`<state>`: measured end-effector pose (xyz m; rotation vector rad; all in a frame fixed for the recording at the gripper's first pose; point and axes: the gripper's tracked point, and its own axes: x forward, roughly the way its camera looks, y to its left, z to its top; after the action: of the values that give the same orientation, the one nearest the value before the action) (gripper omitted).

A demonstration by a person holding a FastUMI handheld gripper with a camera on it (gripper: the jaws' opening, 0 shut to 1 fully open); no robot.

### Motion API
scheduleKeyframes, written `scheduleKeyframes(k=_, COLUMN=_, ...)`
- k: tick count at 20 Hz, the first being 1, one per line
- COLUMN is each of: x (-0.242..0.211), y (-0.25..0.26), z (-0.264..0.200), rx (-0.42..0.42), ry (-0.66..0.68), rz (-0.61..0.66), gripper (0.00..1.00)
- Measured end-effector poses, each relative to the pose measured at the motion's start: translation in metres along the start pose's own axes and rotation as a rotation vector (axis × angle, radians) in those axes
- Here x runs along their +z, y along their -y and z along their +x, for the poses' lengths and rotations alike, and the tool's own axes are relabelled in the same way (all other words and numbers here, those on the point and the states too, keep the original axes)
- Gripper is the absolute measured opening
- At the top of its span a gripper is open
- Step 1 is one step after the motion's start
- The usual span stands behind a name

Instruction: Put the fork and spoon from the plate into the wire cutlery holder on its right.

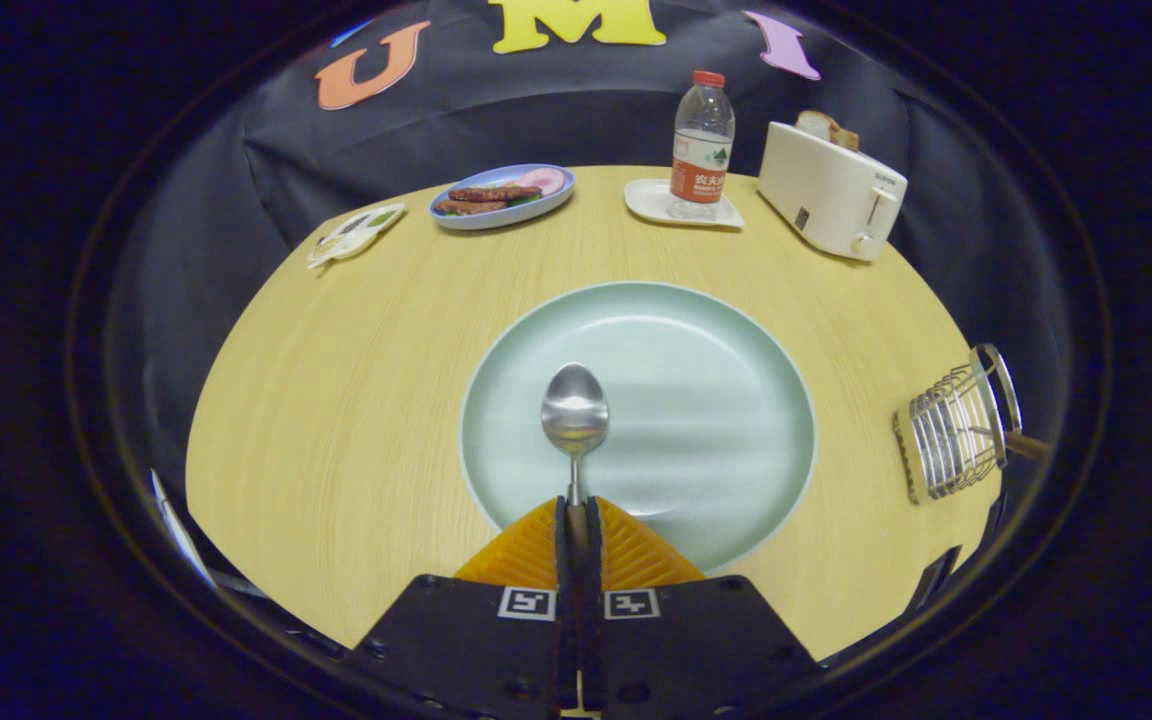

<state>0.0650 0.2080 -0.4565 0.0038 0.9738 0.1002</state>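
Gripper [577,515] clamps the spoon [574,412] low centre over the plate [716,400]; its handle hides between the fingers; holder [951,430] far right.

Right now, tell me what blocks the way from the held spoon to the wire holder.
Nothing visible does. The gripper is shut on the spoon over the plate. Between it and the wire cutlery holder on the right lie only plate and bare table. A handle already protrudes from the holder.
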Motion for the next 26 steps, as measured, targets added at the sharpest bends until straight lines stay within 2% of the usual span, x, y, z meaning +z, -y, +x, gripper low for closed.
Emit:
scheduleKeyframes(k=5, x=0.001, y=0.02, z=-0.02, rx=0.02, ry=-0.023, rz=-0.011, gripper=0.03)
scheduleKeyframes(k=11, x=0.025, y=0.068, z=-0.059, rx=0.007, ry=0.033, rz=-0.078, gripper=0.03)
scheduleKeyframes(k=15, x=0.035, y=0.1, z=-0.08, rx=0.052, ry=0.061, rz=-0.079, gripper=0.03)
scheduleKeyframes(k=26, x=0.046, y=0.198, z=-0.13, rx=-0.002, ry=0.131, rz=-0.064, gripper=0.03)
